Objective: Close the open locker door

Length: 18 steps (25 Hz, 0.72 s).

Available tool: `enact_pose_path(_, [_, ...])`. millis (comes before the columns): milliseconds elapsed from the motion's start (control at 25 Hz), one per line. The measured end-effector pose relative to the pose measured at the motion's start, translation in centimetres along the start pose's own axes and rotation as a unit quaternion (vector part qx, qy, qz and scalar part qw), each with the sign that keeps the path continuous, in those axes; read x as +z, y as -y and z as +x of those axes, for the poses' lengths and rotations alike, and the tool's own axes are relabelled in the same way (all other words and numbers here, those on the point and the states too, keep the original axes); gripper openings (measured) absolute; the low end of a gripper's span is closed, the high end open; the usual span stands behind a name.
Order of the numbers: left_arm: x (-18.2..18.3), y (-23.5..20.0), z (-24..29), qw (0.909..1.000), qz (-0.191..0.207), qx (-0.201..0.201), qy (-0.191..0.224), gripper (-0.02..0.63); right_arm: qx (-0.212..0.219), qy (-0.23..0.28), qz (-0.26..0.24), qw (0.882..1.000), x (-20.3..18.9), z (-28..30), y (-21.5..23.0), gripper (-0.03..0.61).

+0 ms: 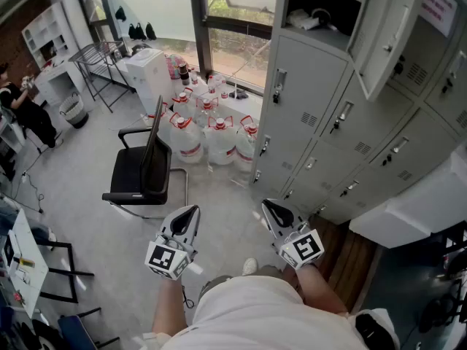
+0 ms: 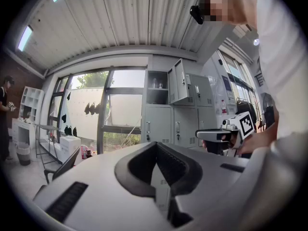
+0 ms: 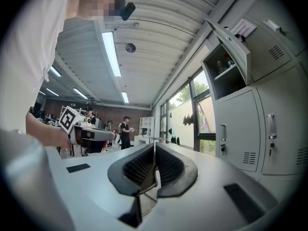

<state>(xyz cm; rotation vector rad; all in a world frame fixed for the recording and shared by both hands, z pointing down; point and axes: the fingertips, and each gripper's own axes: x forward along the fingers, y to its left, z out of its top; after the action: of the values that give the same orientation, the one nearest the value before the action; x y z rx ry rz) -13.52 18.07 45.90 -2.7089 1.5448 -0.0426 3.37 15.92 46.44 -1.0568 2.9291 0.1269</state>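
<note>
one locker door open, both tools shut and well short of it

up in the top row of the grey locker bank, the locker door (image 1: 382,41) stands swung out into the room, edge-on to the person. its open compartment (image 1: 321,9) shows beside it on the window side, with some small items on its shelf. the door seems to hinge on the side away from the window, so it would want a push towards the glass to go home. every other door in the bank sits flush.

the person stands on the floor in front of the lockers, well apart from the open door and below it. the left tool (image 1: 187,219) and the right tool (image 1: 275,211) are held side by side, level and pointing ahead. each has its jaws together with nothing between them, which suits the job as i read it: a door wants a shove with a closed tip, not a grip. the right tool is nearer the lockers, so it looks the likelier one to reach up.

off to the left, a black chair (image 1: 142,172) and a cluster of water jugs (image 1: 211,133) sit under the window, clear of the door's swing.
</note>
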Motion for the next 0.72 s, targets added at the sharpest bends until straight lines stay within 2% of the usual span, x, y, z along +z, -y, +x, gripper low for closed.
enact_pose_path(120, [-0.4, 0.5, 2.6, 0.9999, 0.005, -0.002, -0.012, 0.002, -0.002, 0.004, 0.018, 1.000, -0.2, -0.6, 2.2, 0.020])
enact_pose_path(360, [-1.0, 0.3, 7.3, 0.9997, -0.010, -0.009, -0.020, 0.003, 0.007, 0.008, 0.016, 1.000, -0.9, -0.1, 5.7, 0.020])
enact_pose_path(720, [-2.3, -2.4, 12.2, 0.9987, -0.037, -0.025, -0.027, 0.003, -0.024, -0.005, 0.043, 0.999, -2.4, 2.5, 10.4, 0.020])
